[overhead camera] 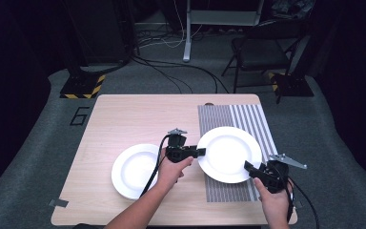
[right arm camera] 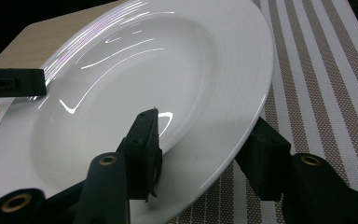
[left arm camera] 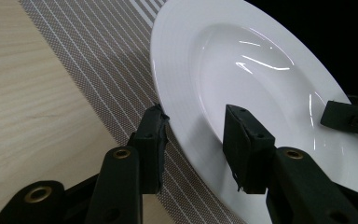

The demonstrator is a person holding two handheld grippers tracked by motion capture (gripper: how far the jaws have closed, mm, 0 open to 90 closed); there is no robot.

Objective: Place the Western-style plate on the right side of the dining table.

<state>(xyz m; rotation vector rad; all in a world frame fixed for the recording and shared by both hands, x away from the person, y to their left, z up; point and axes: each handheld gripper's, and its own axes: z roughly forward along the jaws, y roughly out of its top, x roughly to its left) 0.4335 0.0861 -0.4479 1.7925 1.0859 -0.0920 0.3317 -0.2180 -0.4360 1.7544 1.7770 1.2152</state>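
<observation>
A white deep plate [overhead camera: 228,153] hangs slightly tilted just above the striped placemat [overhead camera: 257,119], held from both sides. My left gripper [overhead camera: 201,152] is shut on its left rim; in the left gripper view the jaws [left arm camera: 193,116] straddle the rim of the plate [left arm camera: 242,70], one pad under it and one on top. My right gripper [overhead camera: 249,167] is shut on the near right rim; in the right gripper view one pad lies on the plate [right arm camera: 135,84] and the other sits beneath its edge. A second white plate [overhead camera: 136,170] rests on the wooden table [overhead camera: 133,119] to the left.
The placemat [right arm camera: 317,70] covers the table's right part and bare wood lies to the left [left arm camera: 23,93]. A strip of tape [overhead camera: 58,202] sticks to the near left corner. Beyond the table are a folding chair [overhead camera: 262,47], floor cables and a yellow-black striped base [overhead camera: 82,86].
</observation>
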